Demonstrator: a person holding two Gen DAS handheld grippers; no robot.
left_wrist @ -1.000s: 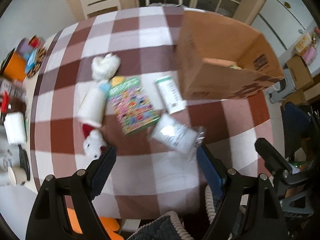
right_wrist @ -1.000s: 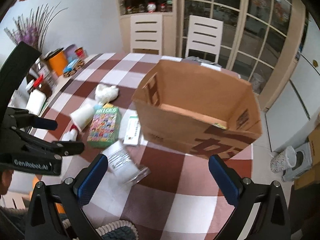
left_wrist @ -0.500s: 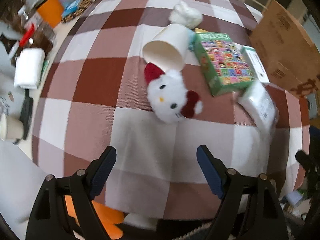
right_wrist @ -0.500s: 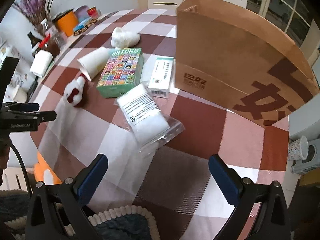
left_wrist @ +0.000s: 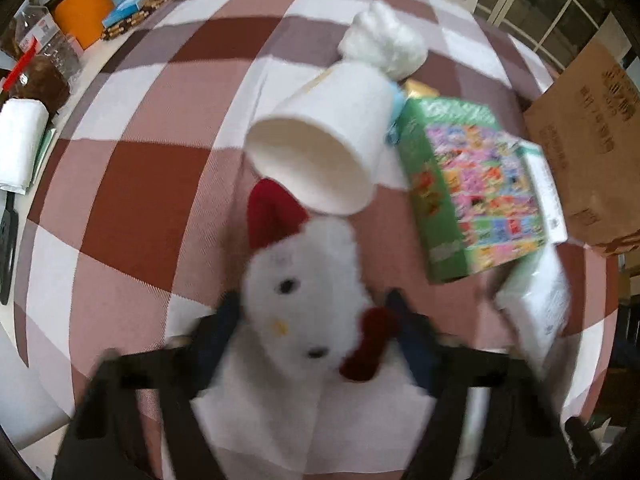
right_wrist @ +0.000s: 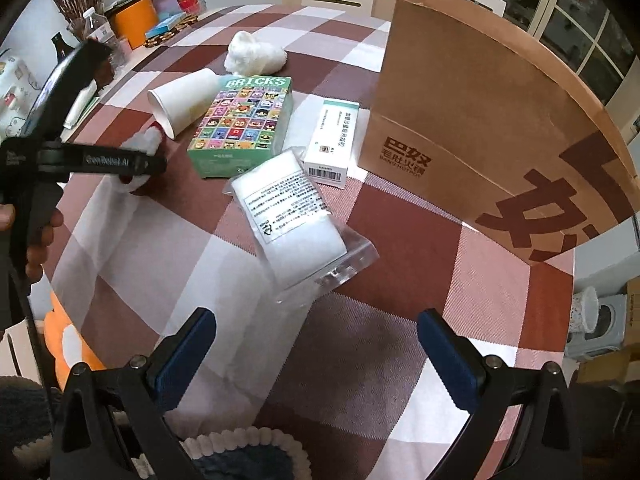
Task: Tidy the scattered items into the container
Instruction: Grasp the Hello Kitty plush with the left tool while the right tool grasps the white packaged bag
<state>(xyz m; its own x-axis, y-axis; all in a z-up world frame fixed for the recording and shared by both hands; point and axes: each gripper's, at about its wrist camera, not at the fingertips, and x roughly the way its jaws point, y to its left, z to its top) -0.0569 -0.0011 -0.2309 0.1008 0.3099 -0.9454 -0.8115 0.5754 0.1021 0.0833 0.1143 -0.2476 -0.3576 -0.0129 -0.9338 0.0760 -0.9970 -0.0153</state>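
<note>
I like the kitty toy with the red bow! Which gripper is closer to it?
Left. The left gripper has the plush kitty between its closing fingers. The right gripper hangs open over bare tablecloth, nearer the clear plastic packet, well away from the kitty.

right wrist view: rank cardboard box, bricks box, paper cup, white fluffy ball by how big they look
1. cardboard box
2. bricks box
3. paper cup and white fluffy ball look alike; the ball lies farther off, so unsure.
</note>
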